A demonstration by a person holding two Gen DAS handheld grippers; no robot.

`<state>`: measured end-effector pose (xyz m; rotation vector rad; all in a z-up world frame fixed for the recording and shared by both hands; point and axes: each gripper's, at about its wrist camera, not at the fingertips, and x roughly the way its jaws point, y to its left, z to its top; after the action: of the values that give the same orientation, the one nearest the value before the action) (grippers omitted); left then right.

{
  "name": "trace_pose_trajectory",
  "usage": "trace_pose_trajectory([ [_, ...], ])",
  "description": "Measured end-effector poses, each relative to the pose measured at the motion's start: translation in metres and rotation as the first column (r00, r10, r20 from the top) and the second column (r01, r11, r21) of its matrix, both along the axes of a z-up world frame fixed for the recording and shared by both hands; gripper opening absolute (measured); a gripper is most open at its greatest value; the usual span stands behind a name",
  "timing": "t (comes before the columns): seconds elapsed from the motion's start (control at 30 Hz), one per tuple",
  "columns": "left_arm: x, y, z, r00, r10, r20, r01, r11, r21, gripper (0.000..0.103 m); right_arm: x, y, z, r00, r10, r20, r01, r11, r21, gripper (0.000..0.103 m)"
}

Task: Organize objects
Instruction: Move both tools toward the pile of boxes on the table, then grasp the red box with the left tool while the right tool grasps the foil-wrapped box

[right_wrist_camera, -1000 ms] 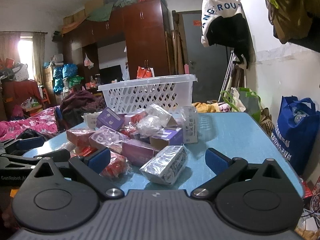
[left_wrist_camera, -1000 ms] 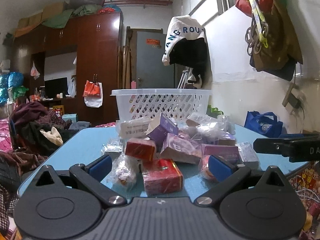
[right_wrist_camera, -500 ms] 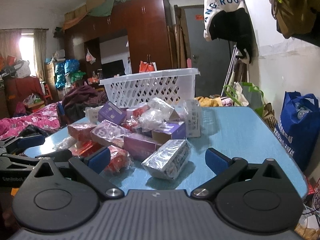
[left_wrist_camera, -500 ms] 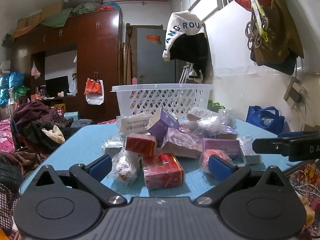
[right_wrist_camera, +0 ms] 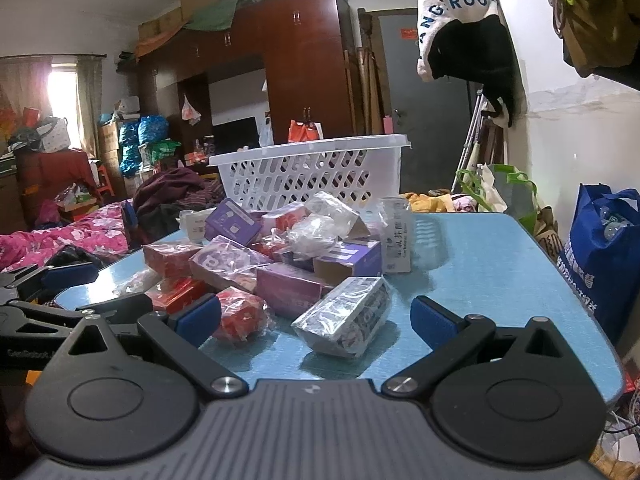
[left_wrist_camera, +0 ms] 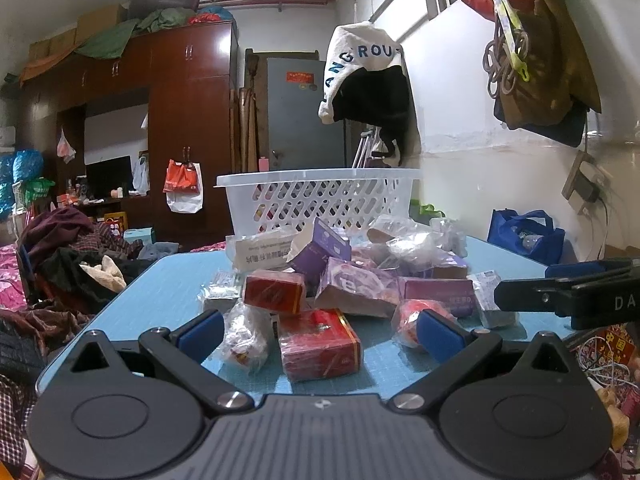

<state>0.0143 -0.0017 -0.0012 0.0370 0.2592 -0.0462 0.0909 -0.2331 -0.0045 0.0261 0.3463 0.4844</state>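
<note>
Hovering low over the light-blue surface (left_wrist_camera: 168,284), the left gripper (left_wrist_camera: 318,330) has its jaws released, a red foil-wrapped box (left_wrist_camera: 318,344) between them and the white perforated plastic basket (left_wrist_camera: 320,202) far ahead.

In the right view, the right gripper (right_wrist_camera: 316,320) is also released; a silver plastic-wrapped packet (right_wrist_camera: 344,320) lies between its jaws.

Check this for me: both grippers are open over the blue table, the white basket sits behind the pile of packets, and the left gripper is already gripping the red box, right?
Not quite. In the left wrist view the left gripper is open around the red box, its pads clear of the sides, gripping nothing. The rest holds: the right gripper is open too, and the white basket sits behind the pile on the blue table.
</note>
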Motion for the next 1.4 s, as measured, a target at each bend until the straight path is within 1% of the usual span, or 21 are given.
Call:
trace_pose_trajectory([
  [0.7,-0.001,0.002,0.001,1.000,-0.016,0.017,0.015,1.000,0.012,0.103,0.000,-0.001,0.001,1.000,-0.001,0.004,0.001,1.000,-0.003,0.103],
  [0.77,-0.002,0.008,0.003,0.999,-0.008,0.044,0.007,1.000,0.026,0.103,-0.001,-0.002,0.001,1.000,-0.005,0.016,0.005,1.000,-0.015,0.103],
  [0.83,0.001,0.025,0.008,0.998,0.021,0.060,-0.022,0.999,0.025,0.102,-0.002,-0.002,0.001,0.998,-0.023,0.059,0.025,0.999,-0.033,0.103],
  [0.93,0.005,0.061,0.012,0.998,0.029,0.058,-0.026,0.999,-0.046,0.099,0.001,-0.006,-0.002,0.994,-0.048,0.099,0.054,0.997,-0.059,0.103],
  [0.97,0.007,0.074,0.012,0.999,0.018,0.043,-0.015,0.997,-0.079,0.098,0.003,-0.008,-0.003,0.994,-0.052,0.097,0.057,0.997,-0.054,0.103],
  [1.03,0.013,0.086,0.011,1.000,-0.010,0.015,0.012,0.995,-0.102,0.096,0.007,-0.012,-0.005,0.995,-0.052,0.082,0.056,0.998,-0.041,0.103],
  [1.1,0.018,0.088,0.010,0.999,-0.038,0.008,0.039,0.995,-0.092,0.093,0.010,-0.013,-0.007,0.996,-0.054,0.068,0.057,0.997,-0.047,0.103],
  [1.17,0.022,0.086,0.010,0.998,-0.066,0.012,0.067,0.994,-0.086,0.091,0.011,-0.013,-0.009,0.997,-0.052,0.065,0.056,0.997,-0.050,0.099],
  [1.23,0.029,0.079,0.010,0.994,-0.109,0.014,0.109,0.989,-0.095,0.087,0.012,-0.011,-0.011,0.998,-0.032,0.060,0.036,0.998,-0.053,0.095],
  [1.33,0.042,0.066,0.005,0.990,-0.141,-0.013,0.140,0.988,-0.071,0.077,0.015,-0.004,-0.016,0.999,-0.004,0.043,0.007,0.997,-0.078,0.090],
  [1.4,0.051,0.059,0.000,0.989,-0.146,-0.028,0.144,0.988,-0.058,0.064,0.017,0.001,-0.019,0.999,-0.004,0.042,0.008,0.996,-0.086,0.089],
])
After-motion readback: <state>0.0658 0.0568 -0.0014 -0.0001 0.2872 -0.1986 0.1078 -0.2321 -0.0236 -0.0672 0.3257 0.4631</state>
